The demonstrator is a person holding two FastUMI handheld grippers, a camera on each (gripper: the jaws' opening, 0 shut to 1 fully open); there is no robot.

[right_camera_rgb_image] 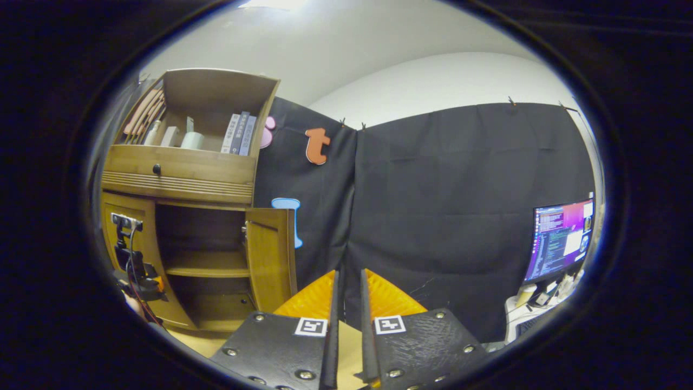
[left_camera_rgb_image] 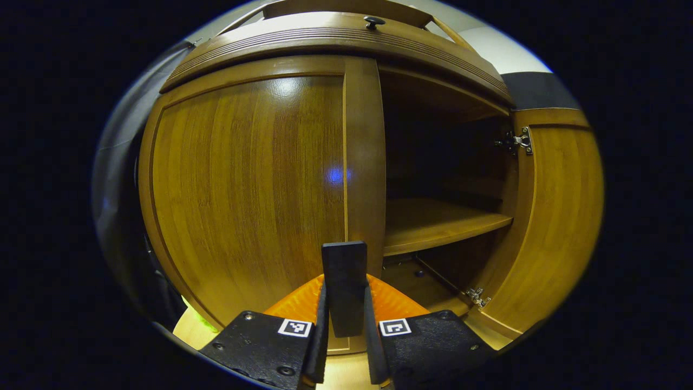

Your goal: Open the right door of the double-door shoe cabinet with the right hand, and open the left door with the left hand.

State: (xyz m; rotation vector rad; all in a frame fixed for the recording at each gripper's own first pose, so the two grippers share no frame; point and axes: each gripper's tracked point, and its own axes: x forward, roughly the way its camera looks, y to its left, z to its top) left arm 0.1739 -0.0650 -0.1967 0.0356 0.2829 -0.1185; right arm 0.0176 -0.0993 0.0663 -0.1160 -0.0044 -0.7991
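Meanwhile, the left gripper (left_camera_rgb_image: 344,303) clamps a dark handle (left_camera_rgb_image: 344,287) at the closed left door (left_camera_rgb_image: 243,184), a stiff, glossy wooden panel likely to swing on hinges. Beside it, the right door (right_camera_rgb_image: 270,254) stands open; the right gripper (right_camera_rgb_image: 346,325) is nearly closed, empty.

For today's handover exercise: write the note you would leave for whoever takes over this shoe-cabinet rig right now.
Left claw: shut on the dark handle block at the closed brown wooden left door.
Right claw: fingers close together, holding nothing, back from the cabinet.
Done: brown wooden right door stands open, bare shelf showing.
Left: pull the left door open.
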